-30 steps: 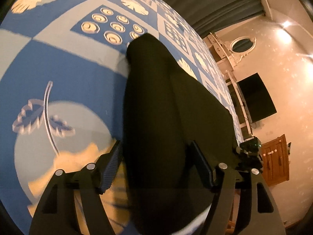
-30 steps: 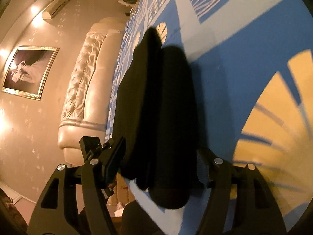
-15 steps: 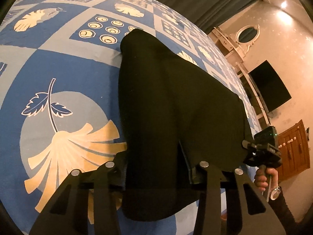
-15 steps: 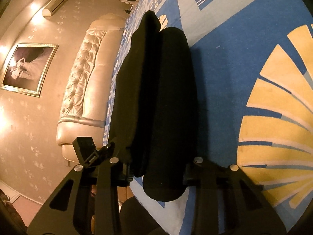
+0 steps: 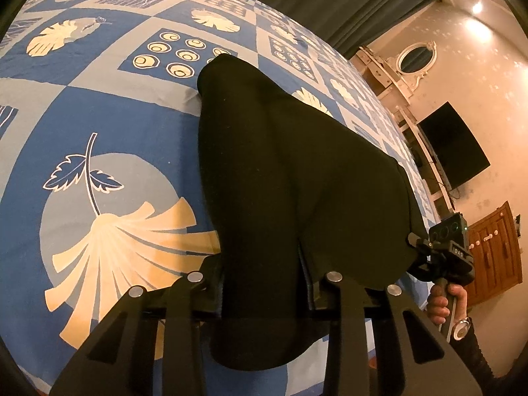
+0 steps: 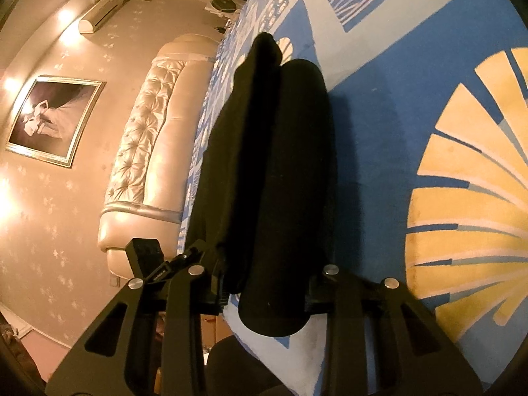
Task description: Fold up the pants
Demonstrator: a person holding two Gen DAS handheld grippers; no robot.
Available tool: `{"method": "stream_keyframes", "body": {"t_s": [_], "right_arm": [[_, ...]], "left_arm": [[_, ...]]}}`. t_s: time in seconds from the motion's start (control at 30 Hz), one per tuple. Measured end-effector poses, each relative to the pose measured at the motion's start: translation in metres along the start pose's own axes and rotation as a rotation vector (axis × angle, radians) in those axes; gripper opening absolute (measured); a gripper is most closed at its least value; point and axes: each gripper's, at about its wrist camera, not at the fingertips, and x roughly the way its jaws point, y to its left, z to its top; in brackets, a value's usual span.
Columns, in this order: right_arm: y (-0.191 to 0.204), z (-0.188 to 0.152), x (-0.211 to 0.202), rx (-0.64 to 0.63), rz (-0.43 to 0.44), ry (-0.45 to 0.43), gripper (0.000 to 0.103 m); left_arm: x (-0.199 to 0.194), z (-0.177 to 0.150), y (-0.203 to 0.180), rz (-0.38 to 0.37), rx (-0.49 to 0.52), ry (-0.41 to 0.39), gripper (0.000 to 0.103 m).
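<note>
Black pants (image 5: 280, 165) lie folded lengthwise on the blue patterned bedspread (image 5: 99, 115). In the left wrist view my left gripper (image 5: 264, 283) has one end of the cloth between its closing jaws, and both pads press on the fabric. Far right, a hand (image 5: 445, 300) holds my right gripper (image 5: 425, 257) at the other corner of that end. In the right wrist view the pants (image 6: 274, 165) run away as two thick rolls. My right gripper (image 6: 264, 283) is closing on them, pads against the cloth. My left gripper (image 6: 148, 254) shows at the lower left.
A padded cream headboard (image 6: 148, 132) borders the bed, with a framed picture (image 6: 49, 122) on the wall. A dark curtain (image 5: 313, 0), a wall television (image 5: 452, 145) and a wooden cabinet (image 5: 495, 247) stand beyond the bed's other side.
Both grippers' jaws have closed in from wide apart onto the end of the pants. The left view has pulled back and tilted, showing more bedspread and the right gripper's hand.
</note>
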Motion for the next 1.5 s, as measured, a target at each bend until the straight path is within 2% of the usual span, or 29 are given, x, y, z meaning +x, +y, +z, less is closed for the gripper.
{"method": "stream_keyframes", "body": {"t_s": [0.4, 0.57, 0.63, 0.73, 0.77, 0.8, 0.93, 1.07, 1.17, 1.33, 1.5], "right_arm": [[-0.018, 0.000, 0.003, 0.047, 0.019, 0.001, 0.031], [-0.020, 0.000, 0.003, 0.052, 0.020, 0.008, 0.036], [-0.022, -0.001, 0.002, 0.056, 0.024, 0.008, 0.039], [-0.021, -0.003, -0.001, 0.063, 0.032, 0.003, 0.047], [-0.021, -0.004, -0.003, 0.067, 0.035, 0.000, 0.051], [-0.020, -0.005, -0.005, 0.068, 0.036, -0.002, 0.053], [-0.015, -0.010, -0.017, 0.062, 0.006, -0.009, 0.064], [-0.002, -0.018, -0.028, 0.026, -0.113, -0.028, 0.077], [0.018, -0.034, -0.036, -0.063, -0.302, -0.059, 0.084], [0.046, -0.067, -0.036, -0.180, -0.465, -0.055, 0.086], [0.079, -0.097, -0.028, -0.349, -0.576, -0.056, 0.087]], "left_arm": [[0.003, -0.002, 0.001, -0.017, -0.001, 0.010, 0.034], [0.004, -0.004, 0.003, -0.020, -0.008, 0.012, 0.035], [0.003, -0.005, 0.002, -0.004, 0.004, 0.012, 0.040], [0.002, -0.007, -0.001, 0.045, 0.014, 0.006, 0.057], [0.001, -0.007, 0.000, 0.064, 0.012, -0.001, 0.069], [0.000, -0.009, 0.001, 0.097, 0.009, -0.011, 0.077], [-0.002, -0.011, 0.005, 0.120, 0.005, -0.021, 0.083], [-0.008, -0.014, 0.000, 0.186, 0.021, -0.030, 0.086], [-0.014, -0.015, -0.008, 0.246, 0.041, -0.033, 0.086], [-0.031, -0.019, -0.029, 0.368, 0.091, -0.053, 0.086], [-0.052, -0.033, -0.056, 0.398, 0.117, -0.096, 0.086]]}}
